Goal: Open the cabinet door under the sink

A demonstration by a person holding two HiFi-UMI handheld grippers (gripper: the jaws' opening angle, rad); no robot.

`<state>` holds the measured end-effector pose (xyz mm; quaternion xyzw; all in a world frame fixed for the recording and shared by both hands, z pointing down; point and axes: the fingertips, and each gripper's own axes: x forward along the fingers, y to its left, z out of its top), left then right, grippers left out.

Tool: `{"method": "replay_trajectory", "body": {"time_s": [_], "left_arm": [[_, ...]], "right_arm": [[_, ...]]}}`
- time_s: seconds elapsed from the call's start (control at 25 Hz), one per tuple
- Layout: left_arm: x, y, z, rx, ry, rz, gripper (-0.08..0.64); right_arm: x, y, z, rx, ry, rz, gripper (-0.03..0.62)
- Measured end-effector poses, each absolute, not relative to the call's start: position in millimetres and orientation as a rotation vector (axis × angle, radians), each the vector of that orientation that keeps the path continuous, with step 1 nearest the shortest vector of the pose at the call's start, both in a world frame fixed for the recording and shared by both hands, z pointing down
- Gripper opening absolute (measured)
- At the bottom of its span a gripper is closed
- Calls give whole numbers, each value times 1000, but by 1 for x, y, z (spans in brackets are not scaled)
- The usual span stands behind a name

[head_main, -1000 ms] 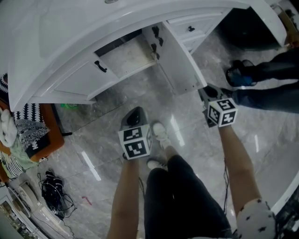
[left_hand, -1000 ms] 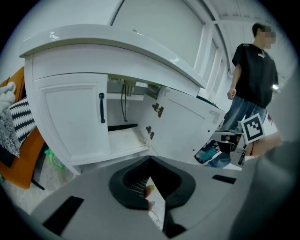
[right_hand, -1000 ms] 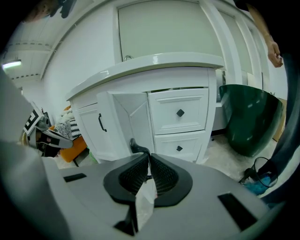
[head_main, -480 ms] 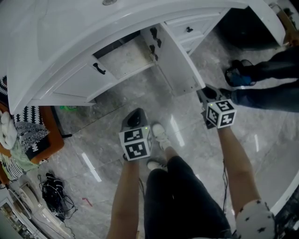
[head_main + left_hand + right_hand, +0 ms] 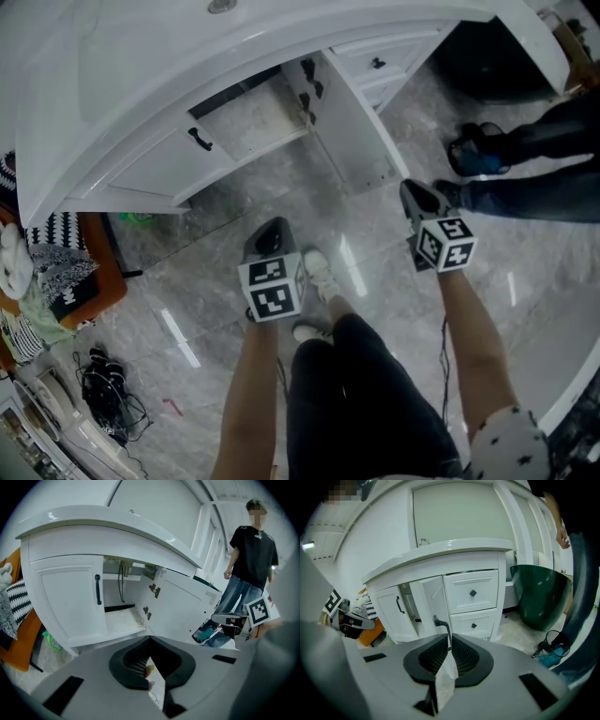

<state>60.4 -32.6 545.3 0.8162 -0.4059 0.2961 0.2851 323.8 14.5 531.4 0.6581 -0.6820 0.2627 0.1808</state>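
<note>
The white vanity (image 5: 141,66) has its right cabinet door (image 5: 352,131) swung open toward me, and the bare cabinet floor (image 5: 248,117) shows inside. The left door (image 5: 164,159) is closed, with a black handle (image 5: 200,138). My right gripper (image 5: 410,187) is at the open door's free edge. In the right gripper view its jaws (image 5: 449,641) are shut on the door's black handle (image 5: 440,623). My left gripper (image 5: 272,230) hangs above the floor in front of the cabinet, shut and holding nothing. The left gripper view shows the door's (image 5: 180,606) inner face with its hinges.
Two drawers (image 5: 471,595) sit right of the open door, and a dark green tub (image 5: 539,597) stands beyond them. A person (image 5: 534,178) stands at the right. An orange chair (image 5: 94,272) and a bundle of cables (image 5: 108,389) lie at the left. My shoe (image 5: 321,267) is between the grippers.
The right gripper has drifted slightly toward me at the door's free edge. The left gripper has stayed in place.
</note>
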Motion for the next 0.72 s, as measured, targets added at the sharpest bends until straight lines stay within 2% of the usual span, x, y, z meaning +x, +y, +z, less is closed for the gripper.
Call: {"method": "replay_trajectory", "body": {"time_s": [0.4, 0.72], "left_arm": [[58, -30, 540, 2187, -1081, 791, -2], [47, -32, 537, 2177, -1104, 777, -2]], "right_arm": [[311, 25, 515, 1900, -1913, 736, 28], [269, 27, 510, 1839, -1972, 755, 11]]}}
